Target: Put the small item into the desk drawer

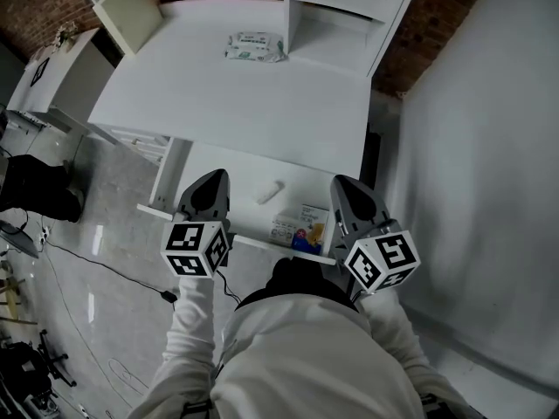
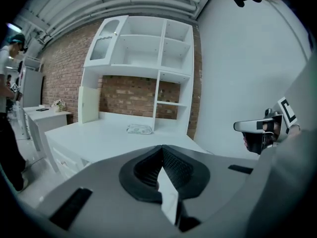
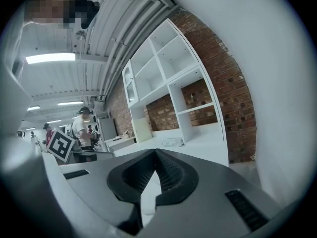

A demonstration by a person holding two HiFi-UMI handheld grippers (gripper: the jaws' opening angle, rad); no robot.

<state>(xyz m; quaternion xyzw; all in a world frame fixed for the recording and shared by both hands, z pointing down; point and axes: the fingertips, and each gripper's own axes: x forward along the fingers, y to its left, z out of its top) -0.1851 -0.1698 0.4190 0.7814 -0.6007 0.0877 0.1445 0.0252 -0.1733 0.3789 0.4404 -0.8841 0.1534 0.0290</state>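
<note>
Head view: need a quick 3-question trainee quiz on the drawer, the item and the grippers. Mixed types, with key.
1. True or false: the desk drawer is pulled open.
2. Where does the small white item lie? A) on the desk top B) in the drawer C) on the floor
3. Fill in: the jaws of the left gripper and the right gripper are both ____, with nothing between them.
Key: 1 true; 2 B; 3 shut.
</note>
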